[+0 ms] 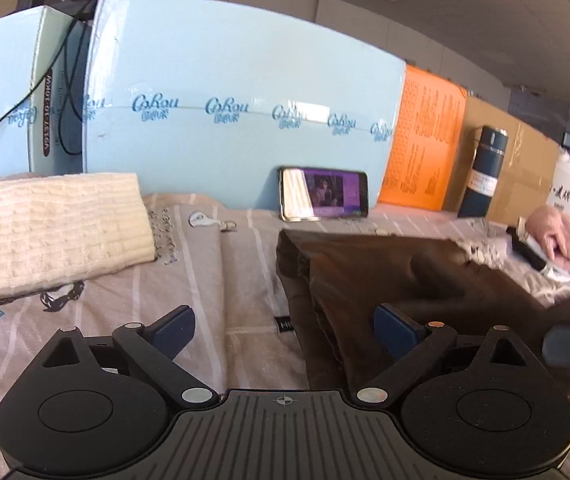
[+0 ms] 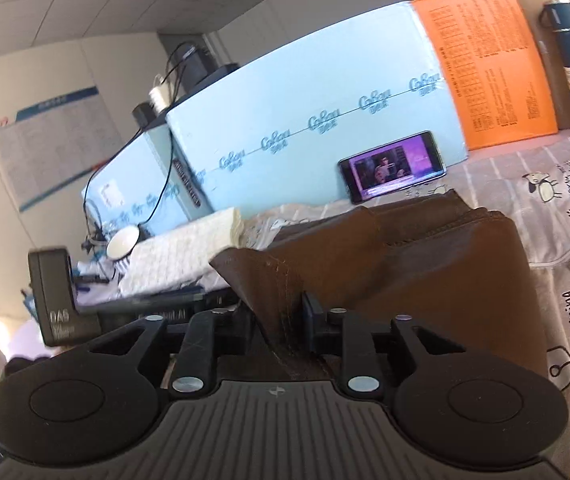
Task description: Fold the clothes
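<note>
Pinched between the pads of the right gripper (image 2: 277, 316), at lower centre of the right wrist frame, is a stitched edge of the brown garment (image 2: 425, 264), lifted into a raised fold that runs up and away toward the upper right of the frame. Beyond that fold the cloth lies in stacked layers on the printed bedsheet (image 2: 557, 208), its long axis pointing toward the phone (image 2: 393, 172) propped against the blue foam board (image 2: 305, 92).

Seen from the left wrist, the left gripper (image 1: 285, 330) hangs with its fingers spread wide and nothing between them, just above the sheet at lower centre; the near edge of the brown garment (image 1: 385, 280) falls partly inside that gap, toward the right finger, and the bulk of the cloth spreads off to the right of the frame. Judged from this, the right hand has the garment and the left is the free one, near enough to take the edge on its side.

Farther back, a folded cream knit (image 1: 45, 232) rests at middle left, well apart from the brown cloth, and a pink knit (image 1: 565, 240) sits at far right. Whether the brown garment is being opened or closed into a fold cannot be told.
</note>
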The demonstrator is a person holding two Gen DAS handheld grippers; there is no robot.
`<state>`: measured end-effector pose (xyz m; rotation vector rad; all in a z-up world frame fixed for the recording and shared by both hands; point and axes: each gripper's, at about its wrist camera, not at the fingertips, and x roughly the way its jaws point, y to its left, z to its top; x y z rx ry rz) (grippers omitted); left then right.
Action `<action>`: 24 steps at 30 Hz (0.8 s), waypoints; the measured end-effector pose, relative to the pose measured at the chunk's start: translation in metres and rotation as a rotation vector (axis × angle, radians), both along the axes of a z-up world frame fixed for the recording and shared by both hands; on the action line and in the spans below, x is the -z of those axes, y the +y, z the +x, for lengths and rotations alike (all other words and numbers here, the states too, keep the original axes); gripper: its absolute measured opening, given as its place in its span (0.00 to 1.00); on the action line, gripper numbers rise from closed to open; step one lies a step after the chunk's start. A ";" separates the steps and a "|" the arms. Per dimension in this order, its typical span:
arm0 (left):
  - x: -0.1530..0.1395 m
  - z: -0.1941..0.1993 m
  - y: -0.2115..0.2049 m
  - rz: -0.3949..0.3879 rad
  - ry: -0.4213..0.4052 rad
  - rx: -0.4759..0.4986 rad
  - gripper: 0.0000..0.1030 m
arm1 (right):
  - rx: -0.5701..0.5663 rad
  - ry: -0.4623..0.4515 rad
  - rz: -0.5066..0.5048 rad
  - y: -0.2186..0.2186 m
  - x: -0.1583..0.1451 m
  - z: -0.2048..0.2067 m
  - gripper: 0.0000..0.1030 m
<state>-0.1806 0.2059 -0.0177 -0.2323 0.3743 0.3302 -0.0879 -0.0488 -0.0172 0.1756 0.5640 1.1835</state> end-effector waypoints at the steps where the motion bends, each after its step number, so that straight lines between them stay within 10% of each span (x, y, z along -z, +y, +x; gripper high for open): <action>1: -0.002 -0.002 0.000 0.006 -0.029 -0.001 0.95 | -0.033 -0.015 -0.012 0.000 0.003 -0.005 0.48; 3: -0.007 -0.005 -0.003 0.030 -0.078 0.015 0.97 | -0.083 -0.037 -0.020 -0.001 0.006 -0.015 0.69; 9: -0.028 0.004 -0.045 0.212 -0.141 0.218 1.00 | -0.116 -0.070 -0.064 0.001 0.015 -0.030 0.81; 13: -0.015 0.039 -0.069 0.425 0.060 0.246 1.00 | -0.147 -0.062 -0.073 -0.002 0.016 -0.032 0.82; 16: 0.003 0.054 -0.068 0.447 0.167 0.240 1.00 | -0.196 -0.068 -0.071 -0.014 0.012 -0.032 0.85; 20: -0.002 0.047 -0.045 0.267 0.125 0.214 1.00 | -0.175 -0.057 -0.037 -0.037 0.006 -0.023 0.88; 24: -0.016 0.025 0.005 -0.147 0.018 0.137 1.00 | -0.049 -0.034 -0.001 -0.059 0.001 0.000 0.90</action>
